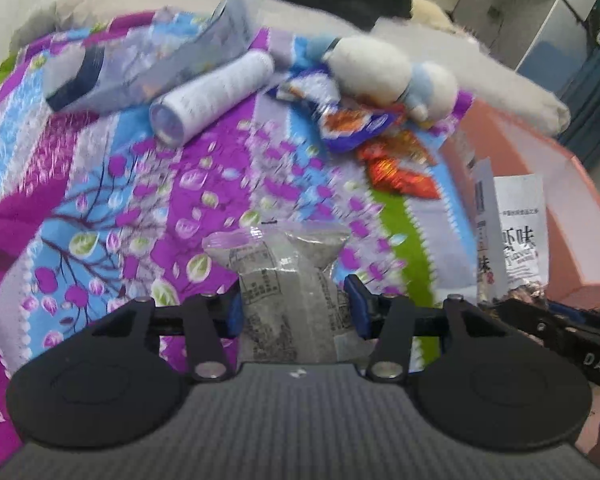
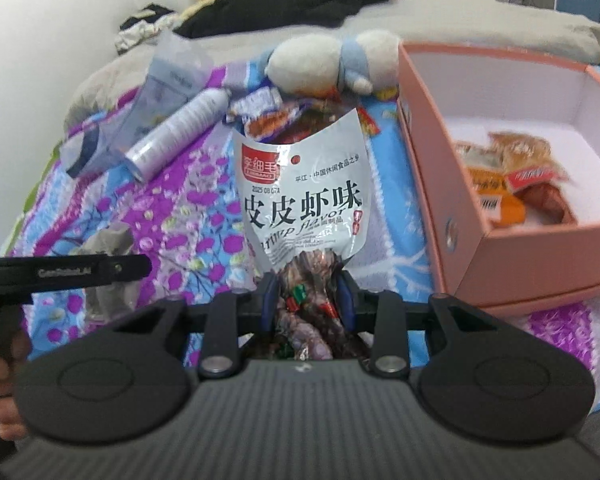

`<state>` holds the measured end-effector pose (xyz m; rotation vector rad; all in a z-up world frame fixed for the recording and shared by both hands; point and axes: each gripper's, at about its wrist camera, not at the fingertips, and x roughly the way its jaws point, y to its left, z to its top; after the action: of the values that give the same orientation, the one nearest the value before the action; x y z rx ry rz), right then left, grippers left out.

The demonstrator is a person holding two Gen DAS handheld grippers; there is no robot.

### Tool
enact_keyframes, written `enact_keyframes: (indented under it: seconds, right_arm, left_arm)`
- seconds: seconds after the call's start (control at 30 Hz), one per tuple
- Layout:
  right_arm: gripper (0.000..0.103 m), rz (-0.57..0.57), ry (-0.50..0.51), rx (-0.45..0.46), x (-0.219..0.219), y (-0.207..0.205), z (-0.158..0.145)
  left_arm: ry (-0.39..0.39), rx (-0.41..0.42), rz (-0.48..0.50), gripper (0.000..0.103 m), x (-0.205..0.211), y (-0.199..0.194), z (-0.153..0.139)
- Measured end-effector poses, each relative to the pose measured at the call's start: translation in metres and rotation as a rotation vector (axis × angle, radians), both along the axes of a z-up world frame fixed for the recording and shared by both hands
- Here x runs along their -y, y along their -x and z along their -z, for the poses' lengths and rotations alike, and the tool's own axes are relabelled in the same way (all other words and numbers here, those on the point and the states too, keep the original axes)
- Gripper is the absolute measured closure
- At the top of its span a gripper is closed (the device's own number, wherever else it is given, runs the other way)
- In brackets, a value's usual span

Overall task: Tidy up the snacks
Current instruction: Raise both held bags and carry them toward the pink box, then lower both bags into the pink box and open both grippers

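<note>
Right now I am mid-sort, with a packet in each hand and the pink box [image 2: 440,184] waiting on my right. My right gripper [image 2: 308,300] pinches the shrimp-flavour snack bag [image 2: 304,196] by its bottom end, so the silver bag stands up in front of the fingers, just left of the box wall. My left gripper [image 1: 296,308] is clamped on a clear grey-printed packet [image 1: 284,280], which fills the gap between the blue pads [image 1: 356,304] and sticks out ahead over the floral bedspread [image 1: 100,208]. Inside the box I see a few orange and red packets [image 2: 516,184] already lying on the floor. Loose wrapped snacks [image 1: 356,120] lie by the plush toy [image 1: 384,76], well ahead of both grippers; I think there are several, but blur hides the count. As I judge it, the next move calls for swinging the shrimp bag right over the box rim and letting go, then following with the left packet.
</note>
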<state>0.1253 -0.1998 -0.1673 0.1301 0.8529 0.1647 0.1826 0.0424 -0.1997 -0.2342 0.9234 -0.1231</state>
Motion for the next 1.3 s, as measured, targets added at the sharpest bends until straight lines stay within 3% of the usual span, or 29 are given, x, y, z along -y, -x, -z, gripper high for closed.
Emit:
enact_keyframes:
  seconds: [0.3, 0.83, 1.07, 1.3]
  right_arm:
    - [0.068, 0.026, -0.006, 0.098, 0.02, -0.001, -0.054]
    - [0.068, 0.086, 0.008, 0.264, 0.076, -0.013, -0.139]
    - [0.068, 0.148, 0.034, 0.327, 0.117, -0.019, -0.16]
    - [0.068, 0.221, 0.032, 0.272, 0.165, -0.043, -0.135]
  left_arm:
    - [0.039, 0.108, 0.057, 0.048, 0.03, -0.009, -0.071]
    - [0.057, 0.345, 0.187, 0.048, 0.124, -0.031, -0.192]
    - [0.106, 0.351, 0.251, 0.048, 0.173, -0.055, -0.209]
    - [0.108, 0.272, 0.344, 0.048, 0.233, -0.094, -0.18]
